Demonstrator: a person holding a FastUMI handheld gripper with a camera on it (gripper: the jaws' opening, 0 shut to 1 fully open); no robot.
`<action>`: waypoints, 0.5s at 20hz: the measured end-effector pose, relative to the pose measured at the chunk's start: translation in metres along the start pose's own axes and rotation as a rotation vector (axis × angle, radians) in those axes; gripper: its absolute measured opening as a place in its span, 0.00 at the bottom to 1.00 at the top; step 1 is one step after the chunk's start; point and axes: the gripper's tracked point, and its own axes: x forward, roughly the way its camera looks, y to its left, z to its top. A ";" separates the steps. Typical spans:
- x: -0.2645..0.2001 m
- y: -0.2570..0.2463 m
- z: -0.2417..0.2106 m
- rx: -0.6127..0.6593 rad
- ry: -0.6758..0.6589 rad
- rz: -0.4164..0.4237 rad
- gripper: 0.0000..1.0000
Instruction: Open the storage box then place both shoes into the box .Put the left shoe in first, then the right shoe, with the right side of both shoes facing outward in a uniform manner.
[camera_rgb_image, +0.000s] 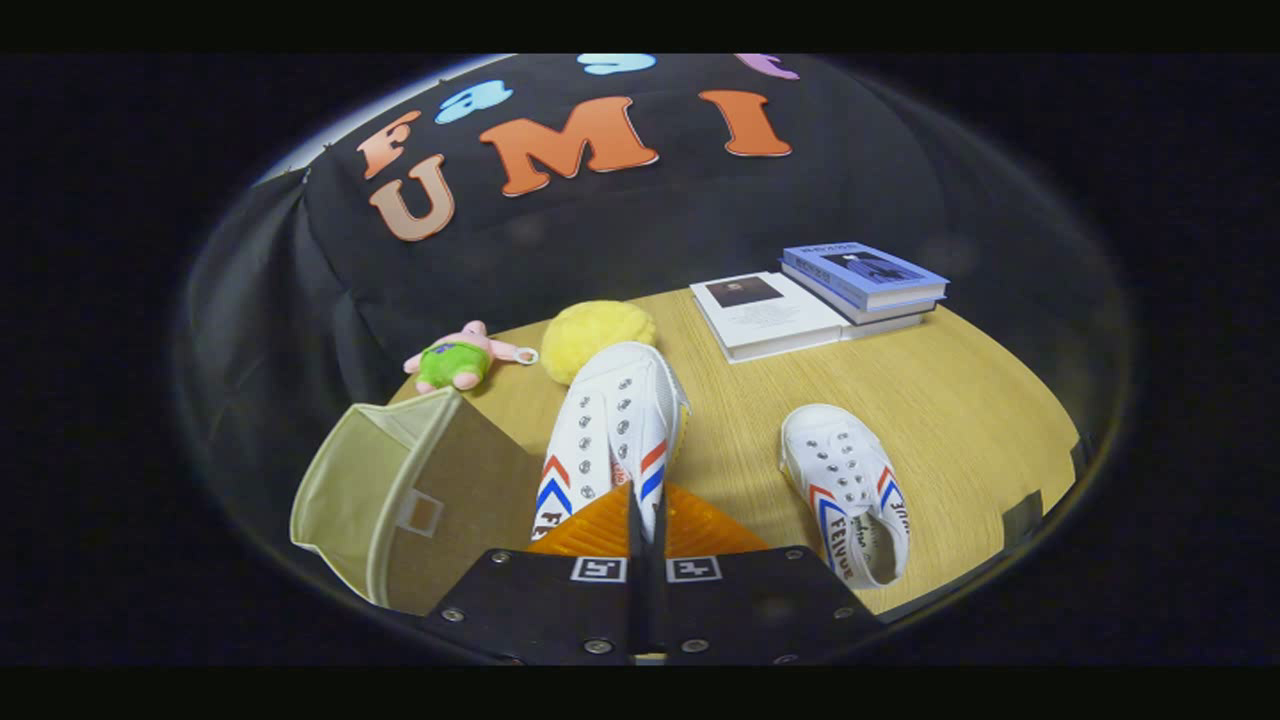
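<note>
light wood tabletop (930, 400), black cloth booth wall (620, 230) behind, cloth draped down beside the table

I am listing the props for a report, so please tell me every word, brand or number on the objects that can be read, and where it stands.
"FEIYUE" (as it seems): on the side of the shoe on the table.
Held shoe, pinched between the fingers of the gripper: small print near the heel, too blurred to read.
White book and blue book: cover print too small to read.
</note>
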 end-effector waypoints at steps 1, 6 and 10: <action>-0.005 0.011 0.010 0.005 -0.018 0.023 0.00; -0.025 0.066 0.039 -0.021 -0.064 0.128 0.00; -0.035 0.115 0.050 -0.045 -0.094 0.212 0.00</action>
